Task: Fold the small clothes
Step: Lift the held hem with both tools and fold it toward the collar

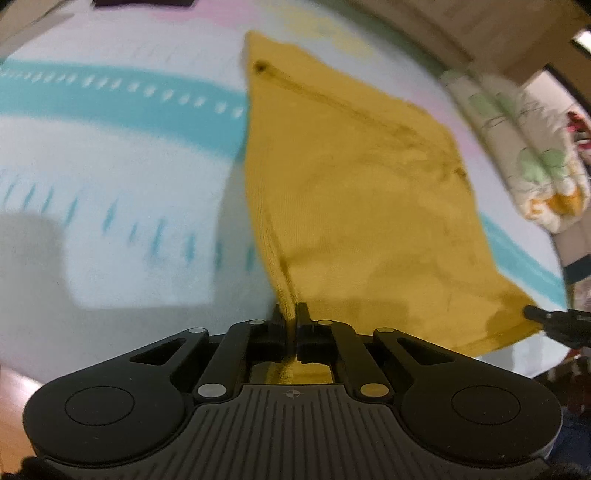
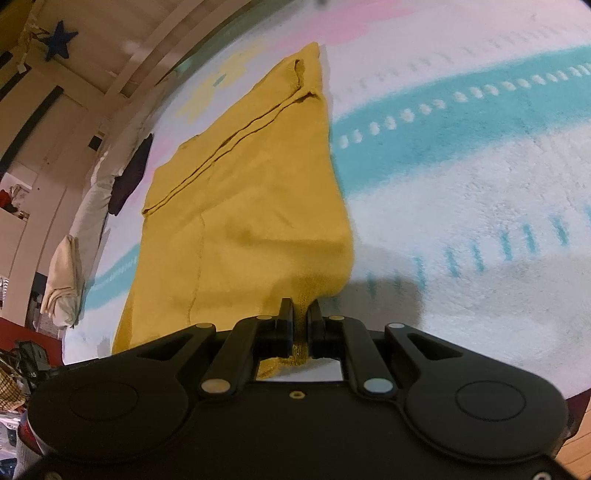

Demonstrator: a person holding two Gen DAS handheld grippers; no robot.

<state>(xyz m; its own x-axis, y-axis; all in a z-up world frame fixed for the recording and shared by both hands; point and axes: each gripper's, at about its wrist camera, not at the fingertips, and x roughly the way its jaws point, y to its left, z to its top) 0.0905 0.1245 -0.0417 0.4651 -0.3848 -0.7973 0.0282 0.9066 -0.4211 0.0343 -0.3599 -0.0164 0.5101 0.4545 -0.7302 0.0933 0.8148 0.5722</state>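
Observation:
A mustard-yellow garment (image 1: 354, 192) lies spread on a white blanket with teal stripes (image 1: 110, 103). My left gripper (image 1: 291, 314) is shut on the garment's near left hem and holds it slightly lifted. My right gripper (image 2: 300, 308) is shut on the garment's (image 2: 243, 192) near right corner. The right gripper's black tip (image 1: 535, 313) also shows in the left wrist view at the garment's right corner. A fold line runs across the far part of the garment.
A rolled floral quilt (image 1: 532, 162) lies at the bed's right side. A dark garment (image 2: 129, 177) and a pale pillow (image 2: 66, 273) lie along the bed's left edge in the right wrist view. Wooden walls and cupboards stand beyond. Another dark cloth (image 1: 144, 3) lies at the far edge.

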